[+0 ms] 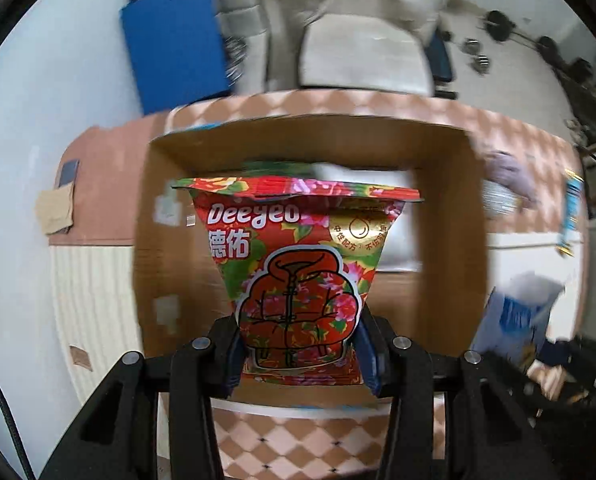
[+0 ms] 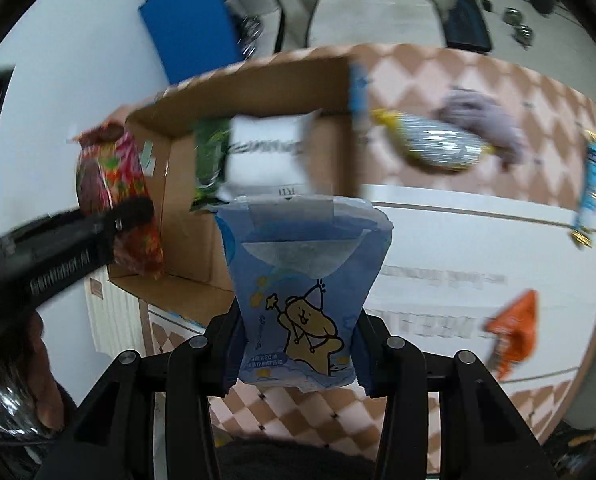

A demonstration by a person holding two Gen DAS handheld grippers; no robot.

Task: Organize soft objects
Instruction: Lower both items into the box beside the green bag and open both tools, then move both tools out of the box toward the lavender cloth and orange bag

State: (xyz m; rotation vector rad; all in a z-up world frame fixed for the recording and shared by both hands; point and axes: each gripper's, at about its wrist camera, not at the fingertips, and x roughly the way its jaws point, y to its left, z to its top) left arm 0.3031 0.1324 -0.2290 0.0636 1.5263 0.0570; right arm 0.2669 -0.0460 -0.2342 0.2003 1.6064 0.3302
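Note:
My left gripper [image 1: 298, 344] is shut on a red floral Deeyeo pack [image 1: 298, 264] and holds it over the open cardboard box [image 1: 450, 240]. The right wrist view shows that pack [image 2: 113, 192] and the left gripper [image 2: 133, 210] at the box's left wall. My right gripper [image 2: 295, 344] is shut on a blue tissue pack with a yellow bear [image 2: 302, 280], in front of the box [image 2: 189, 232]. A white pack [image 2: 269, 156] and a green pack [image 2: 209, 160] lie inside the box.
On the checkered tablecloth [image 2: 458, 80] lie a silver and yellow packet [image 2: 438, 144], a purple cloth [image 2: 486, 120], a blue packet [image 2: 590, 184] and an orange packet [image 2: 514, 332]. A blue board [image 1: 173, 44] and a pale chair [image 1: 362, 56] stand behind the table.

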